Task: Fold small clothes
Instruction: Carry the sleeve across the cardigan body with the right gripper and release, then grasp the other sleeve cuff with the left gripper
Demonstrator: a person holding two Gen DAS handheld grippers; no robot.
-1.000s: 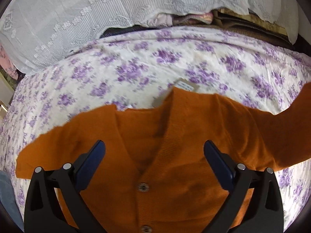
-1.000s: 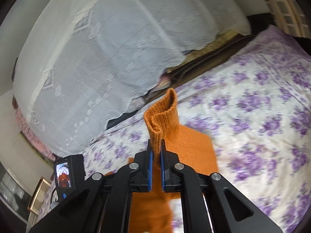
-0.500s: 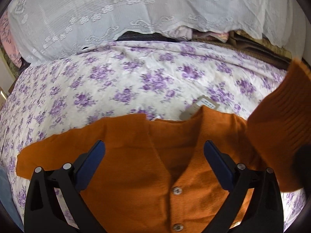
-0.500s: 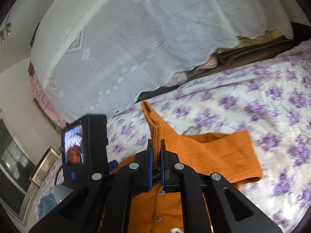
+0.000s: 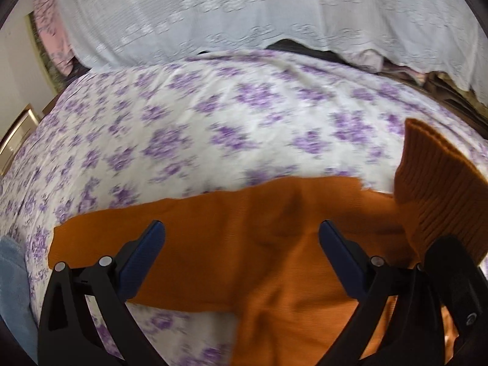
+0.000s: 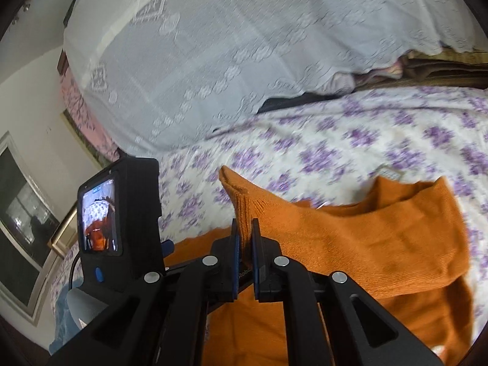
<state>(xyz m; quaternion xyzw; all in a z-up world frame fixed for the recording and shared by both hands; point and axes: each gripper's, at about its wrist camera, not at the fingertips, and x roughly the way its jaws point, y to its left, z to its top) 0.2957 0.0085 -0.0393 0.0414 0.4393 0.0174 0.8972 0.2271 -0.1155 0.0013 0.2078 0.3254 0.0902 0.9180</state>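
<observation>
An orange knit cardigan (image 5: 274,262) lies on a bed with a white and purple flowered sheet (image 5: 213,116). My left gripper (image 5: 241,238) is open just above the cardigan's left sleeve and shoulder. My right gripper (image 6: 244,238) is shut on the ribbed cuff of the right sleeve (image 6: 241,201) and holds it lifted over the cardigan's body (image 6: 366,238). That cuff (image 5: 433,189) shows at the right edge of the left wrist view. The left gripper's camera unit (image 6: 122,219) is close by on the left in the right wrist view.
A white lace cover (image 6: 244,45) hangs over a pile at the far side of the bed. A light blue cloth (image 5: 12,289) lies at the bed's left edge. A framed picture (image 6: 27,213) leans by the wall on the left.
My right gripper has carried the sleeve cuff leftward over the cardigan, folding the sleeve across the body. My left gripper has shifted left toward the other sleeve and stayed open.
</observation>
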